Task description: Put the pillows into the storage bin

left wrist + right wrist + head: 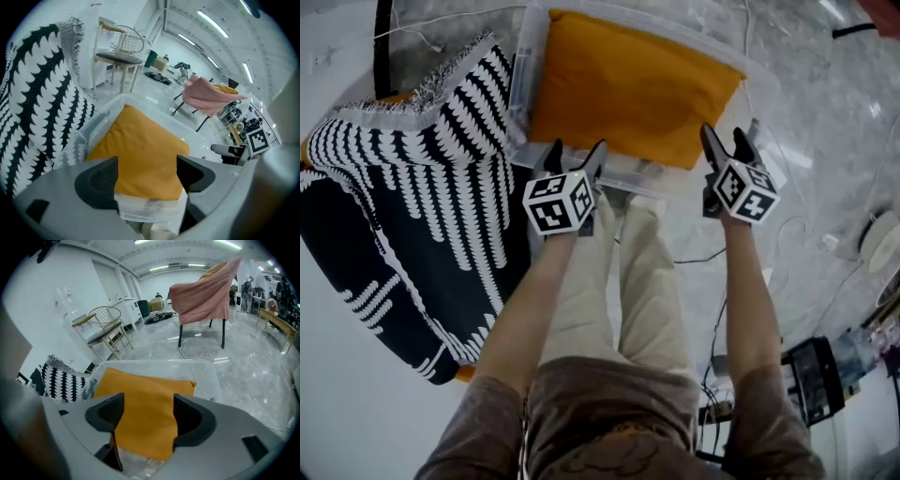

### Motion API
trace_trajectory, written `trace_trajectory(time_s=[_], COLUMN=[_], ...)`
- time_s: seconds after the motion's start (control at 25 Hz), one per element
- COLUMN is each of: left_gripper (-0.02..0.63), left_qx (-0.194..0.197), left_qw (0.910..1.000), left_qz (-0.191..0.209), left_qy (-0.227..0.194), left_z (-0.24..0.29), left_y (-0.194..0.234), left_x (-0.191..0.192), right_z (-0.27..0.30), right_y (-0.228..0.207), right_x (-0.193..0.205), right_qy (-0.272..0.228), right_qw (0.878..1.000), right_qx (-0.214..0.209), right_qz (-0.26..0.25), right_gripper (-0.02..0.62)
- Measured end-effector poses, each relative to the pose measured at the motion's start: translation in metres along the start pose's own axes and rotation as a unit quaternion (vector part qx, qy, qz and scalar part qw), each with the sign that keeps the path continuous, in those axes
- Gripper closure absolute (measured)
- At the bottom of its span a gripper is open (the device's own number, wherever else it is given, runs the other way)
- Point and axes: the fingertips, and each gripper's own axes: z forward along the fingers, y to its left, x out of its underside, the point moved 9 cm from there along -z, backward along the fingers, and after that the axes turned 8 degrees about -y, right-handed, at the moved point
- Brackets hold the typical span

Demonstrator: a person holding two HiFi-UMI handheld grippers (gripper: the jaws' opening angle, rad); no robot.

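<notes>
- Setting: a bright workshop with a glossy pale floor (825,103). Everything in play sits at floor level, within reach of the standing person.
- The black-and-white pillows (412,197) are the largest mass. They lie outside the bin, piled against its left wall, probably parked there as the next load. How many there are cannot be told.
- The storage bin (528,66) is clear plastic and open-topped. Its near long edge lies just ahead of the person's legs.
- The orange pillow (628,89) lies flat inside the bin, spanning it almost wall to wall. This part of the task appears done.
- The left gripper (576,153) and right gripper (724,139) hover over the bin's near edge, one toward each near corner. Both are released, jaws spread, with the pillow lying beyond the pads rather than pinched.
- Views compared: only the head view shows the patterned pile's full spread. Only the gripper views show the gap at each pad and the chair draped in pink cloth (201,287) beyond the bin's far edge.
</notes>
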Motion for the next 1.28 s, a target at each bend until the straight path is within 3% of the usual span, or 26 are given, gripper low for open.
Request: trace_trajectory(time_s=[0.28,0.56,0.76,0.88,1.04,1.28], left_gripper=[0.233,0.233,0.233,0.233,0.233,0.233], left_qx=[0.045,0.104,0.161,0.193,0.253,0.321], left_qw=[0.9969,0.9858,0.9730,0.9609,0.9383,0.8967], left_qz=[0.059,0.109,0.131,0.151,0.182,0.253], left_qy=[-0.026,-0.075,-0.102,-0.129,-0.150,-0.169], left_z=[-0.043,-0.159,-0.261,-0.320,-0.375,-0.430], left_y=[-0.045,-0.120,-0.188,-0.230,-0.275,-0.297], left_x=[-0.062,-0.170,-0.235,-0.263,-0.293,-0.315], right_z=[-0.059,-0.184,-0.291,-0.348,-0.413,-0.461], right_y=[0.044,0.099,0.131,0.143,0.155,0.170], right_x=[-0.050,-0.157,-0.221,-0.256,-0.296,-0.315], right_qy=[-0.034,-0.100,-0.138,-0.161,-0.191,-0.219], right_qw=[0.998,0.990,0.981,0.973,0.961,0.948], right_qx=[-0.056,-0.101,-0.134,-0.156,-0.176,-0.189], right_qz=[-0.023,-0.028,-0.030,-0.048,-0.094,-0.135], right_gripper=[0.270,0.284,0.304,0.311,0.314,0.378])
